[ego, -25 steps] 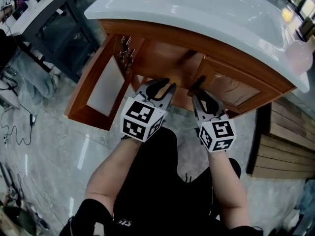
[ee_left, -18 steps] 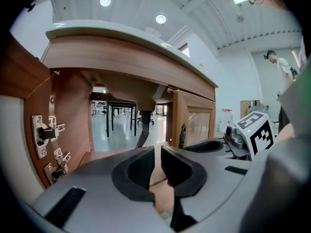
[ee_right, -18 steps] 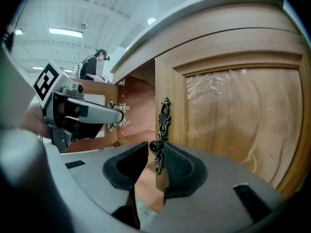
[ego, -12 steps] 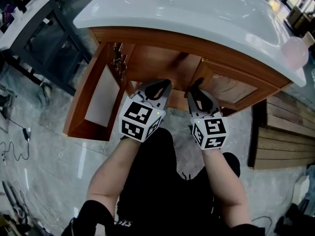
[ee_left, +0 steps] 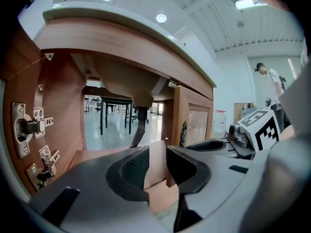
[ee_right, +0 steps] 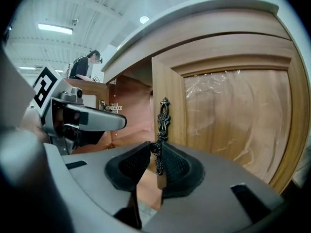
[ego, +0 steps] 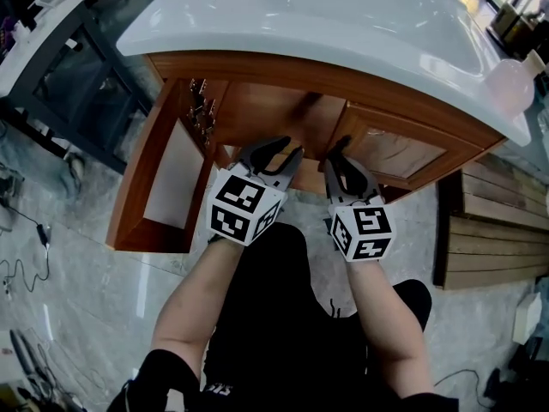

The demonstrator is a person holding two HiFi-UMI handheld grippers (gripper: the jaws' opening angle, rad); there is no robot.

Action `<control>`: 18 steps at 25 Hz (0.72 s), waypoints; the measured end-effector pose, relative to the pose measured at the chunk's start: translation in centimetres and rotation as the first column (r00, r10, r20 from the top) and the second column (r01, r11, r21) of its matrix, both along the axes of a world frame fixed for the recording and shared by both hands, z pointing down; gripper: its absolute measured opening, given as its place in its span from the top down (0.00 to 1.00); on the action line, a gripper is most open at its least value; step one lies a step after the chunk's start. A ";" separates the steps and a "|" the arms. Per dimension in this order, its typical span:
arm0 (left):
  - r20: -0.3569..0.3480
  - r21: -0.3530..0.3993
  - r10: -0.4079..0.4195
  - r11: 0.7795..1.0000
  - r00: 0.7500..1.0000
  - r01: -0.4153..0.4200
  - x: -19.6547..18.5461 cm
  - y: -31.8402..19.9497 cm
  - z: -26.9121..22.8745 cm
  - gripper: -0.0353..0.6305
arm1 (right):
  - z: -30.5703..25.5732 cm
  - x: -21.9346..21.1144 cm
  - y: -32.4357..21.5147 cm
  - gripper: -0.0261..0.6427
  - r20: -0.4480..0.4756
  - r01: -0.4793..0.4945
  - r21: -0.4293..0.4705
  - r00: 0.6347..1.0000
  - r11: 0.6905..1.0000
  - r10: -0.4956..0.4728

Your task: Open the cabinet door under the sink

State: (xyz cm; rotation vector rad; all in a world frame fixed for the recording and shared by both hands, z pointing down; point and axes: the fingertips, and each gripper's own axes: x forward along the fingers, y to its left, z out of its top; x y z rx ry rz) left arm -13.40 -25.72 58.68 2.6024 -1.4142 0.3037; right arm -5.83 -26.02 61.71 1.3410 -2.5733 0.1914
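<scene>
Left gripper (ee_left: 156, 152): just sprang open after a quick clamp! Its jaws stand apart now with nothing between them, only the cabinet's bare wooden floor beyond. Released and empty.

Right gripper (ee_right: 155, 152): and here's the action. Its jaws have just been closing, and the small knob low on the ornate dark metal handle (ee_right: 162, 118) sits right between the ribbed pads. They look to be pinching it on both sides, so I call that a grip.

Hands: from the head view, both have barely shifted over the last second. All the change is in the jaws.

Right-hand wooden cabinet door (ee_right: 233, 115): the one that matters. It is still shut flush in its frame under the white ceramic sink top (ego: 343, 24), with the handle on its inner edge.

Left-hand wooden door (ego: 159, 178): already swung wide out to the side, the silver hinges (ee_left: 26, 127) bare and the dark drain pipe (ee_left: 138, 125) on show inside.

What it means: the grasp seems made, the pull not yet begun. By my reading, the task is about half done.

Watch for: that knob is small and sits near the pad tips, so a slip during the pull looks possible.
</scene>
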 end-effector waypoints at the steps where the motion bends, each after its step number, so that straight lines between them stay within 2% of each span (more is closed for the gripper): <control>1: -0.002 0.004 0.018 1.000 1.000 -0.018 0.2 0.0 -0.2 0.76 | 0.0 0.0 0.2 0.83 0.005 0.008 -0.001 1.000 1.000 -0.008; 4: -0.014 0.021 0.090 0.996 0.996 -0.090 1.1 0.1 -0.9 0.72 | 0.0 0.1 0.7 0.83 0.015 0.028 0.002 1.000 1.000 -0.028; 8: -0.009 0.064 0.198 0.978 0.980 -0.197 2.7 0.8 -2.7 0.69 | 0.0 0.1 1.5 0.83 0.016 0.050 -0.003 0.999 0.999 -0.050; 18: 0.010 0.145 0.400 0.906 0.916 -0.397 8.4 2.6 -5.6 0.69 | 0.3 1.0 5.3 0.83 0.013 0.159 -0.016 0.987 0.987 -0.159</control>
